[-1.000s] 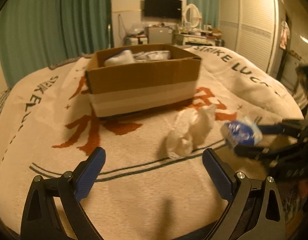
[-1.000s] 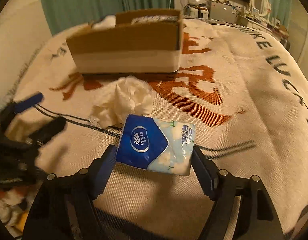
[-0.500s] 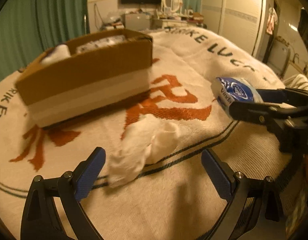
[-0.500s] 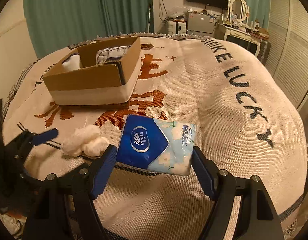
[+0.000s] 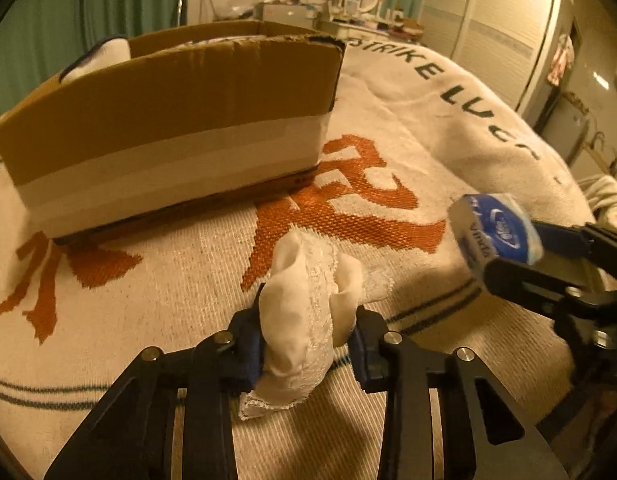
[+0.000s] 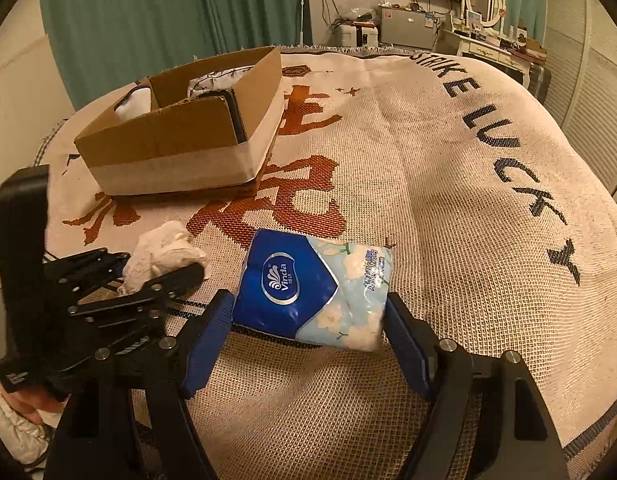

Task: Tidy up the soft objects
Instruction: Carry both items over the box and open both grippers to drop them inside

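Note:
My left gripper [image 5: 306,340] is shut on a crumpled white lace cloth [image 5: 304,320], held just above the blanket; the cloth also shows in the right wrist view [image 6: 164,256]. My right gripper [image 6: 308,316] is shut on a blue Vinda tissue pack [image 6: 312,288], held above the blanket; the pack also shows at the right of the left wrist view [image 5: 494,232]. A cardboard box [image 5: 168,120] with soft items inside stands beyond both grippers; it also shows in the right wrist view [image 6: 180,136].
A woven cream blanket [image 6: 448,184] with orange characters and dark letters covers the bed. Green curtains [image 6: 168,12], a wardrobe [image 5: 496,36] and a cluttered dresser [image 6: 488,44] stand beyond the bed's far edge.
My left gripper moved forward onto the white cloth and closed on it. My right gripper kept hold of the tissue pack and stayed to the right of the left one.

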`<state>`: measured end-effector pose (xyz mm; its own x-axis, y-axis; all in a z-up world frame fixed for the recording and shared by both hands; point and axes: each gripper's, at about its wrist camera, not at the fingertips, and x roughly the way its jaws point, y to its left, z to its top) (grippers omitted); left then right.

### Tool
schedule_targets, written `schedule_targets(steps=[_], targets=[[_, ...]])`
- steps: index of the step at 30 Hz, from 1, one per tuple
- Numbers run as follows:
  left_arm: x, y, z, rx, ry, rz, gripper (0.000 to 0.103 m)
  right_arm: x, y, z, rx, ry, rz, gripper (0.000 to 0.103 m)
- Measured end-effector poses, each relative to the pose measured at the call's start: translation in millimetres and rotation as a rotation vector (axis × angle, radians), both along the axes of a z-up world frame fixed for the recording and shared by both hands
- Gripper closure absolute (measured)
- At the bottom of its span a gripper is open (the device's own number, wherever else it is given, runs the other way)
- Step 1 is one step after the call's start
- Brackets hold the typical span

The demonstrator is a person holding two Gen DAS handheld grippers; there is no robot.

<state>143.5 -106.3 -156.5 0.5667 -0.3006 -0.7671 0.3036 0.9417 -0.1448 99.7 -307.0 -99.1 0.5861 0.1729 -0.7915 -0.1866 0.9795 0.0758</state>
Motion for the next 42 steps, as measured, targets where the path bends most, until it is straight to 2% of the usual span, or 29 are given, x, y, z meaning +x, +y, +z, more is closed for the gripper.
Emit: schedule_targets(steps=[5,10,16,24,30,35,42], targets=[[-18.6,10.9,19.6,-0.019,-0.028,0.002,0.070,-5.3,4.5,4.3,-0.027,-0.023,-0.004,0.028],[-39.8,26.9,54.1,-0.062,-0.096,0.008,0.070,-20.2,13.1,23.4,-0.061,-0.082,-0.018,0.028],[-63.4,46.0,99.5,-0.056,-0.199,0.034,0.070,-45.5,35.0,64.9,-0.082,-0.179,0.021,0.028],[-76.8,68.0,141.0,-0.013,-0.303,0.059,0.070,-61.1,69.7,118.8,-0.081,-0.296,0.100,0.028],[-49.9,84.3,157.6,0.019,-0.331,0.080,0.070,-31.5,90.9,146.8,-0.063,-0.350,0.159,0.028],[-5.5,95.5,164.4,0.065,-0.348,0.139,0.070,9.8,99.2,160.7,-0.030,-0.374,0.169,0.028],[67.6,100.2,161.7,0.095,-0.361,0.153,0.070,89.0,109.2,151.6,-0.025,-0.349,0.150,0.028]])
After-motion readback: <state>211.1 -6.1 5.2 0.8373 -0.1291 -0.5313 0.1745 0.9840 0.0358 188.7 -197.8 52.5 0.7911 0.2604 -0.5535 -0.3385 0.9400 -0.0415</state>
